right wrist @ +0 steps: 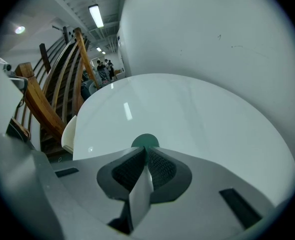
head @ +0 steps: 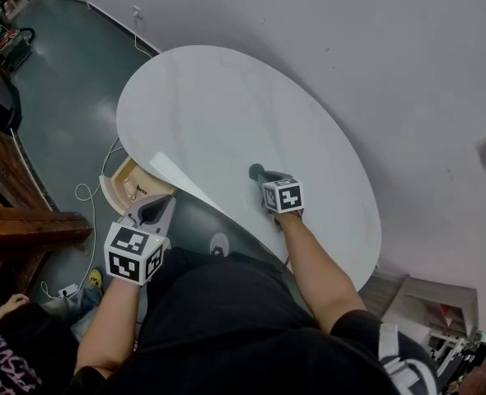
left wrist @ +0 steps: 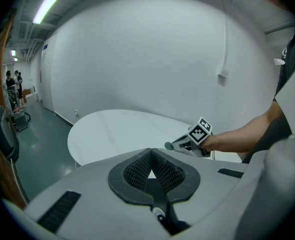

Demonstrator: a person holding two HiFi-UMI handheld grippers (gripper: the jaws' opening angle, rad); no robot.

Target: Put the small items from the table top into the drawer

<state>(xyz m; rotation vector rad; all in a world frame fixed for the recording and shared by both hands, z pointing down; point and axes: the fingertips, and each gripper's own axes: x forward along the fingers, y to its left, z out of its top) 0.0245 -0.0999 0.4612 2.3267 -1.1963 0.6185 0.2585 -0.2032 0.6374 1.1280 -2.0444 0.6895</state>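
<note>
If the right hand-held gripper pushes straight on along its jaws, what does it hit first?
Most likely the white table top, which seems to lie close beyond the green disc gripped at its tips.
</note>
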